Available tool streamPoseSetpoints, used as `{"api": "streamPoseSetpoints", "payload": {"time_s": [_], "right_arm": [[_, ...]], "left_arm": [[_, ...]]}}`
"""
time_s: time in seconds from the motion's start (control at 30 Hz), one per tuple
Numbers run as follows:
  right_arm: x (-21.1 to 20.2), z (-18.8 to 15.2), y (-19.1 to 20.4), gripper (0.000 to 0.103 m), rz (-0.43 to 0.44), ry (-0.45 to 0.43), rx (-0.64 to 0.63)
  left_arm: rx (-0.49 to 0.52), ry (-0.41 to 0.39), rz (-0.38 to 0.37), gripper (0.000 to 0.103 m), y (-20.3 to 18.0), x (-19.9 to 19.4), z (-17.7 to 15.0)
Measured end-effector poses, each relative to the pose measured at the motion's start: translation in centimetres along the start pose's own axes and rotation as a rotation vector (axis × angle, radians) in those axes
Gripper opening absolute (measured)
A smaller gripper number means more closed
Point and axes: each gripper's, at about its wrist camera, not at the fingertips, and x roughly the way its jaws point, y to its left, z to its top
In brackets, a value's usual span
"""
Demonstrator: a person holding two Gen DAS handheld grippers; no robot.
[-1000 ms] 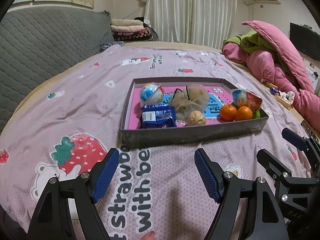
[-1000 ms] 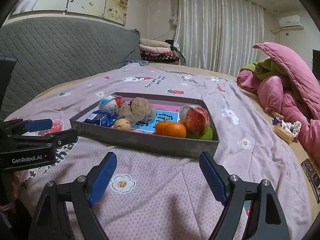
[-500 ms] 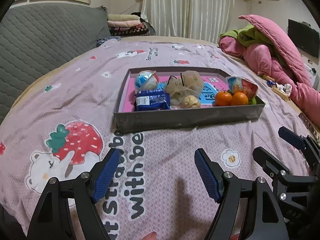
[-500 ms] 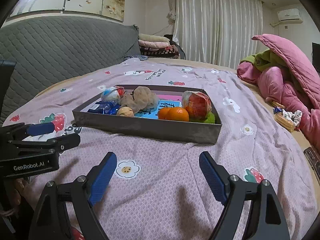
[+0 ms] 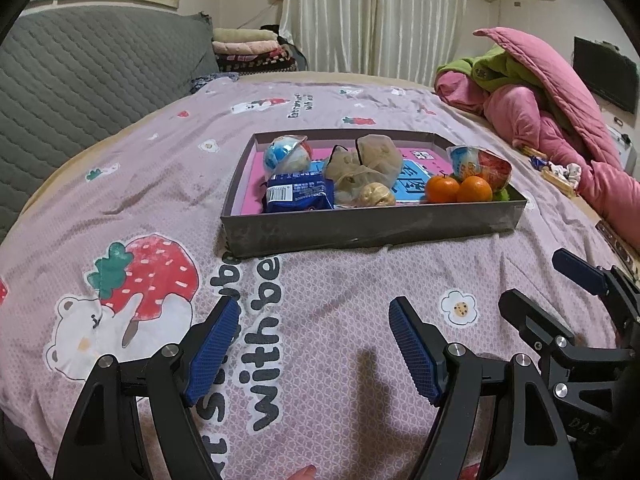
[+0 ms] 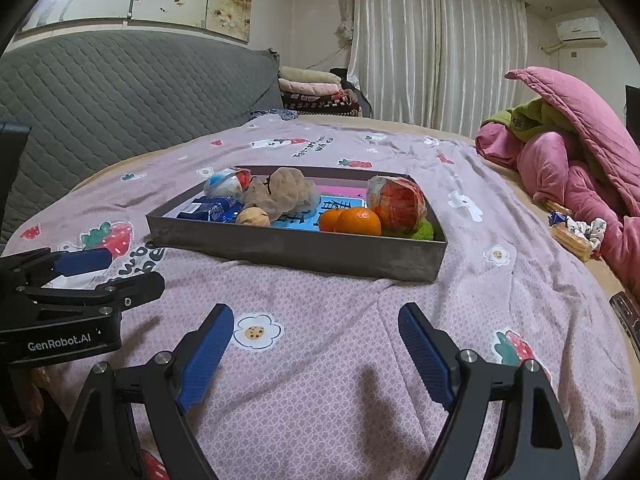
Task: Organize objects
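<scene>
A shallow grey box (image 5: 372, 228) (image 6: 296, 248) sits on the bed. In it lie a blue snack packet (image 5: 298, 196), a round blue-and-red wrapped ball (image 5: 286, 154), a beige mesh pouch (image 5: 368, 164), a walnut (image 5: 376, 196), two oranges (image 5: 458, 189) (image 6: 352, 220), and a red wrapped fruit (image 6: 398, 204) on something green. My left gripper (image 5: 314, 344) is open and empty, well short of the box. My right gripper (image 6: 316, 352) is open and empty, also short of the box. Each gripper shows at the edge of the other's view.
The bed has a pink strawberry-print sheet (image 5: 160, 184). A grey quilted headboard (image 5: 80, 80) stands at the left. Pink and green bedding (image 5: 540, 96) is piled at the right, with small wrappers (image 6: 576, 232) beside it. Folded blankets (image 6: 316, 92) lie at the back.
Both grippers have drawn back and risen slightly from the box, which now sits farther off in both views. Both stay open and empty.
</scene>
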Motion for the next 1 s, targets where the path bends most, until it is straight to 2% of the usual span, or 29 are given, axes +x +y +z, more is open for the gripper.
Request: {"api": "streamPoseSetpoints", "payload": {"time_s": [1.0], "right_arm": [[0.8,-0.3,-0.4,0.084,0.001,0.022,0.027]], "left_arm": [[-0.015,0.034,-0.005,0.079,0.2,1.2,-0.3]]}}
